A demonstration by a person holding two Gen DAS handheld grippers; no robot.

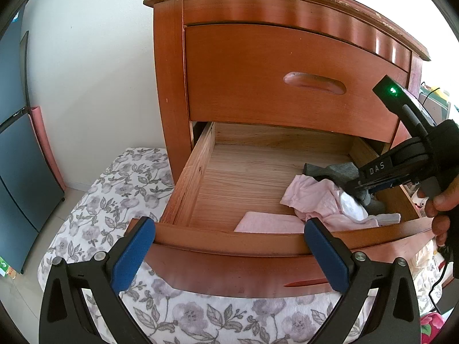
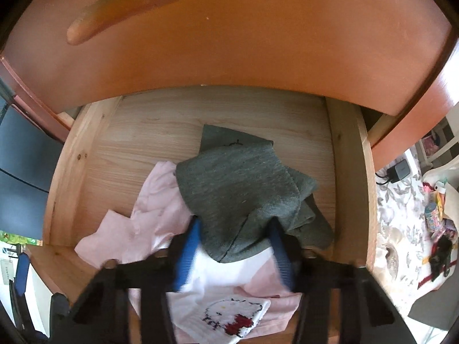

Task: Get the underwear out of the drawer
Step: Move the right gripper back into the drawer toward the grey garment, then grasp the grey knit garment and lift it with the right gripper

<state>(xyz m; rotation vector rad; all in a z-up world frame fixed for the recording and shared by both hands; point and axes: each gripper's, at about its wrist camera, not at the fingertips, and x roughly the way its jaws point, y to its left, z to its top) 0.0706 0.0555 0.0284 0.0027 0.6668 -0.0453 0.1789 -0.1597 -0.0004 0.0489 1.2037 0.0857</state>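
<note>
The wooden drawer point(image 1: 195, 177) stands pulled out, with clothes heaped at its right side. A grey underwear piece point(image 2: 241, 177) lies on top of a pale pink garment point(image 2: 155, 218) and a white cloth with a cartoon cat print point(image 2: 229, 312). My right gripper point(image 2: 233, 226) points steeply down into the drawer, and its blue pads pinch a bunched fold of the grey piece. In the left wrist view the right gripper point(image 1: 361, 195) sits over the pile, held by a hand. My left gripper point(image 1: 229, 246) hangs open just before the drawer front, holding nothing.
The closed upper drawer point(image 1: 315, 83) overhangs the back of the open one. A floral bedspread point(image 1: 120, 189) lies below and to the left. A dark cabinet point(image 1: 17, 172) stands at far left. A charger point(image 2: 398, 170) and small clutter lie to the right of the nightstand.
</note>
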